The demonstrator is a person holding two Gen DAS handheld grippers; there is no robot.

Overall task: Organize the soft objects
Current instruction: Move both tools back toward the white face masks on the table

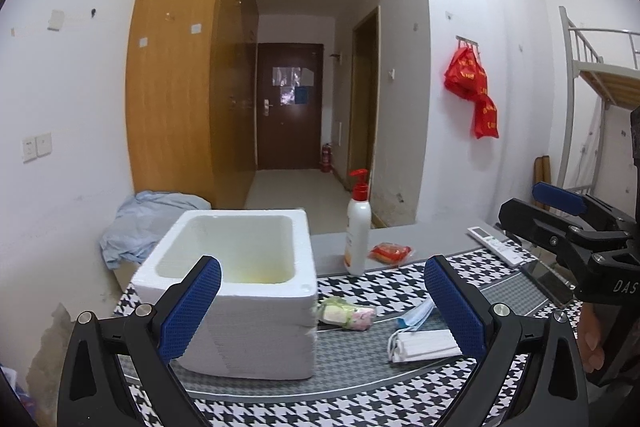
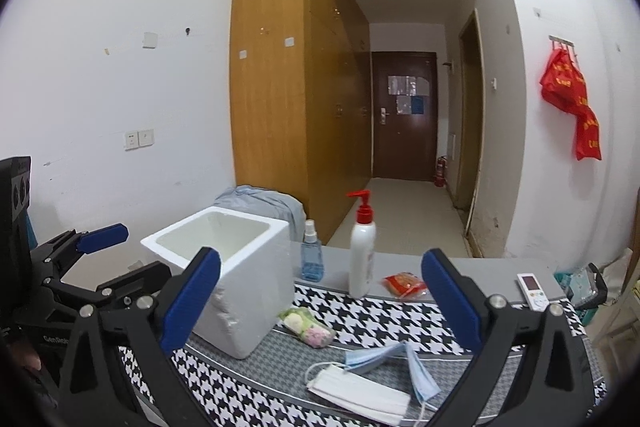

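A: What can't you make out?

B: The blue spray bottle [image 2: 311, 255] stands behind the foam box [image 1: 236, 291] in the left wrist view, hidden there. The writing on the red packet [image 2: 405, 283] is too small to read.

A: Anything cut off?

B: The white mask [image 1: 424, 345] is partly covered by a near blue pad, and the bunk bed [image 1: 600, 75] runs off the right edge.

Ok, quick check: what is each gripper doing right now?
Left gripper: open, holding nothing, above the foam box.
Right gripper: open, holding nothing, above the face masks.
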